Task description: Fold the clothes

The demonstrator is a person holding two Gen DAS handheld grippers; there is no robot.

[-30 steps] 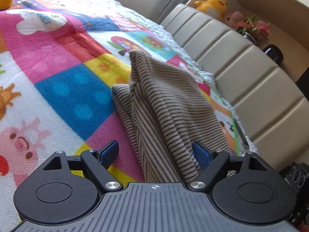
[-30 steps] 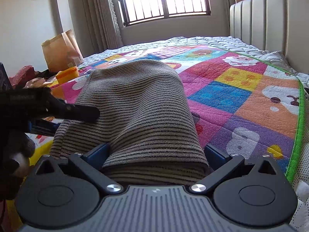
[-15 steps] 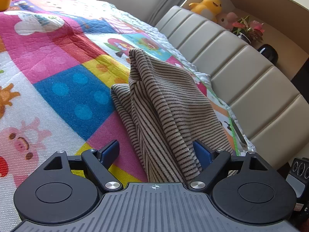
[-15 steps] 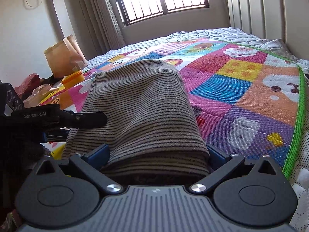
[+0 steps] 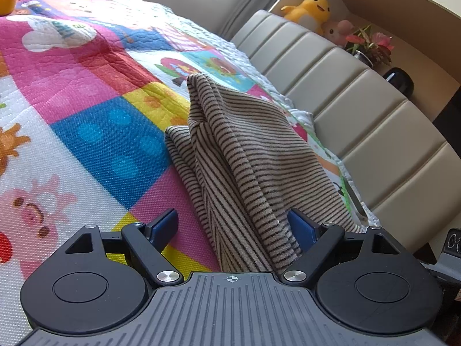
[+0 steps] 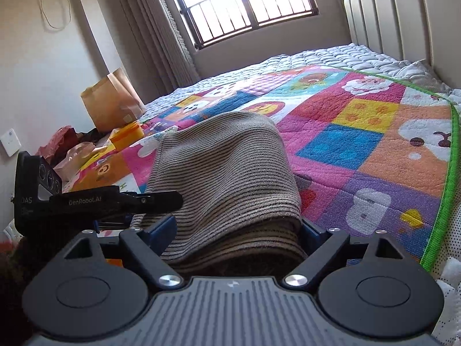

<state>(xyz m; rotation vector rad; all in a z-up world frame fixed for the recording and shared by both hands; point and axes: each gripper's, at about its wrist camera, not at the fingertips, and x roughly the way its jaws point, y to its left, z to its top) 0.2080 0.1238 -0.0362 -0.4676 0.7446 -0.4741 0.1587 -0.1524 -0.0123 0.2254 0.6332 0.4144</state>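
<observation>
Garment: striped top (image 5: 245, 155) lies bunched on the bed quilt (image 5: 86, 92), near the headboard (image 5: 360, 109) edge.
Left gripper (image 5: 233, 225): jaws spread; cloth touches only the right finger, so released.
Right gripper (image 6: 239, 230): jaws wide, cloth heaped between them, not pinched.
Purpose: both grippers likely bracket one hem for a fold.
</observation>
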